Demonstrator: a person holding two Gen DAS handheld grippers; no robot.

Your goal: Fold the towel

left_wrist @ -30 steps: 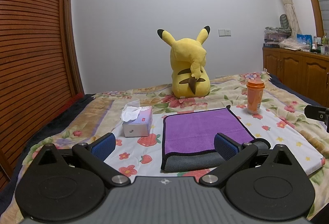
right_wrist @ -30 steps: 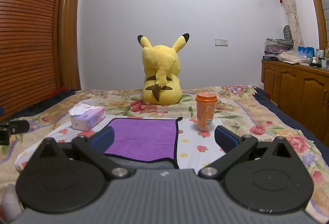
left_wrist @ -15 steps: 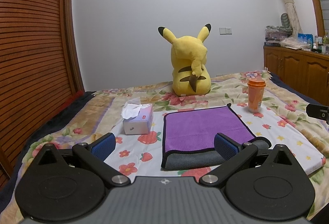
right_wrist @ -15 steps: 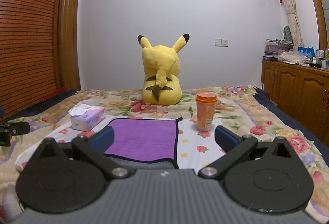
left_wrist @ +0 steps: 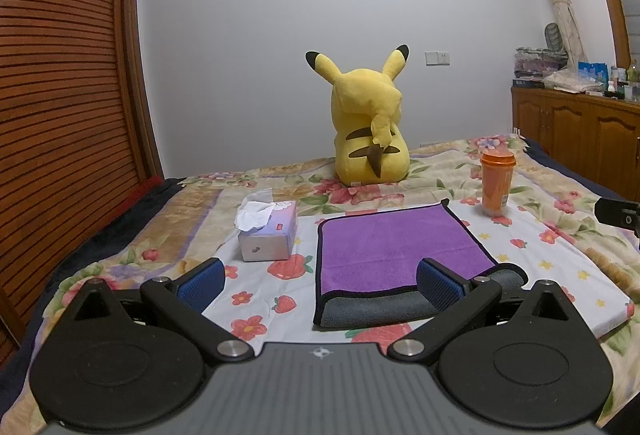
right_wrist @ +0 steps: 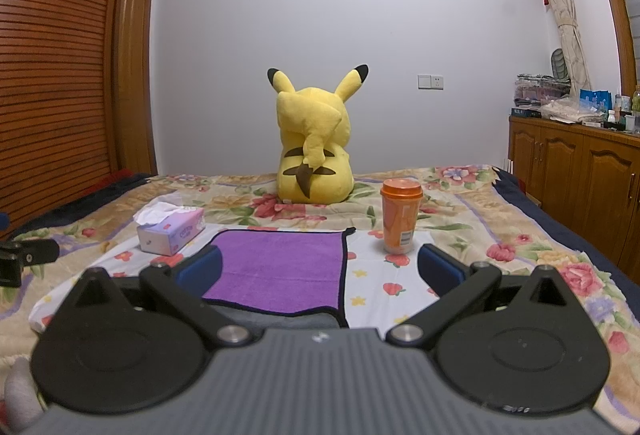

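A purple towel (left_wrist: 396, 247) with a black hem and grey underside lies folded flat on a white strawberry-print mat on the bed; its grey lower layer shows along the near edge. It also shows in the right wrist view (right_wrist: 280, 267). My left gripper (left_wrist: 320, 285) is open and empty, held just short of the towel's near left corner. My right gripper (right_wrist: 320, 269) is open and empty, just short of the towel's near right corner. Each gripper's body shows at the edge of the other's view.
A tissue box (left_wrist: 268, 235) sits left of the towel and an orange cup (left_wrist: 496, 183) stands at its far right. A yellow plush toy (left_wrist: 370, 131) sits at the back. A wooden slatted wall (left_wrist: 60, 95) is left, a cabinet (left_wrist: 580, 147) right.
The left gripper's view has tilted and shifted slightly, so the scene sits a little higher and farther. The right gripper has stayed still. The towel has not moved.
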